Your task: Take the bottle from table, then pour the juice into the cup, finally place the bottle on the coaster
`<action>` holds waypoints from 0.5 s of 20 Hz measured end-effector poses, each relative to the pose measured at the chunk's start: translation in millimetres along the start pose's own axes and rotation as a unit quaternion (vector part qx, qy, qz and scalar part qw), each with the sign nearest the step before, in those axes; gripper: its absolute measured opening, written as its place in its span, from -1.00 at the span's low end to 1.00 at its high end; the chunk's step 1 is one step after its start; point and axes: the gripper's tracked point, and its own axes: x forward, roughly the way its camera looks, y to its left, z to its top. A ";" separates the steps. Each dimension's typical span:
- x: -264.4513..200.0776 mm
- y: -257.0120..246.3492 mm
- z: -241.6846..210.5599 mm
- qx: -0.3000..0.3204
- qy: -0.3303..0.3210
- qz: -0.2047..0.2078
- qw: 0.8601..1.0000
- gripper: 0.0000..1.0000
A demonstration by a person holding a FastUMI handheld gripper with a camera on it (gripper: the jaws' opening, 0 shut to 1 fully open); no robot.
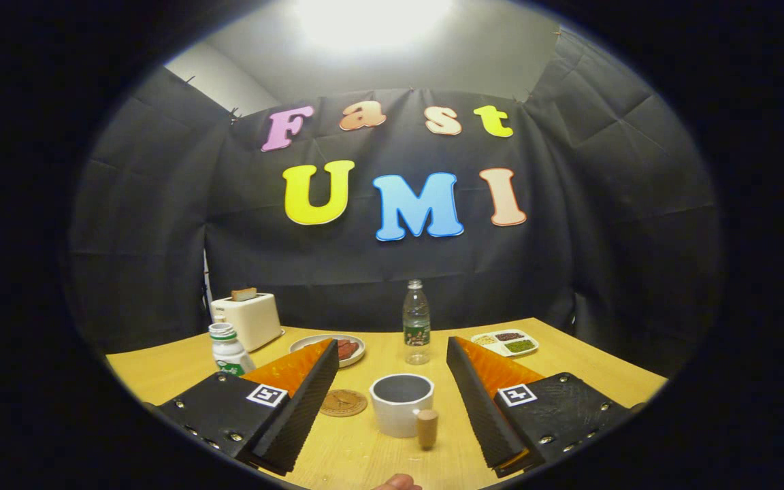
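Hovering low over the pale wooden counter (569, 367), the hand-held gripper (392, 401) has its two fingers spread wide and holds nothing; both are clear of every object.

Between the fingers, near their tips, stands a white ceramic cup with a dark inside (401, 404), upright on the counter. Touching or just in front of the cup, at about its 5 o'clock, is a small brown cork-like stopper (427, 428), standing on end. At the cup's 9 o'clock, just beside the left finger, lies a round, flat brown coaster (343, 402) with nothing on it.

Beyond the cup, at its 12 o'clock and well apart from it, a clear plastic bottle with a green label (416, 322) stands upright near the far edge of the counter. Whether its cap is on I cannot tell. Little liquid can be made out inside.

At the bottle's 9 o'clock sits a round white plate with dark reddish food (339, 348), partly hidden behind the left finger. At 3 o'clock of the bottle is a white rectangular divided tray (505, 342) holding small portions of green, dark and pale food. Further out at 9 o'clock, a white plastic bottle with a green band at its neck (228, 350) stands just behind the left finger, and behind it a cream toaster with a slice of bread in its slot (248, 318).

A fingertip (397, 482) shows at 6 o'clock, below the stopper.
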 end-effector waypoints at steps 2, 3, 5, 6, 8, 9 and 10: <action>-7.0 20.6 -7.3 -0.016 0.000 0.001 1.000 0.94; -8.4 34.2 -9.1 -0.019 -0.002 0.006 1.000 0.94; -13.7 63.4 -14.1 -0.018 -0.005 0.024 1.000 0.93; -13.9 78.2 -17.0 -0.014 -0.005 0.034 0.999 0.93; -14.9 100.7 -25.8 -0.006 -0.003 0.045 0.999 0.94; -15.3 110.7 -29.7 -0.003 -0.003 0.050 0.999 0.93; -14.9 121.2 -33.3 -0.002 -0.002 0.056 0.998 0.94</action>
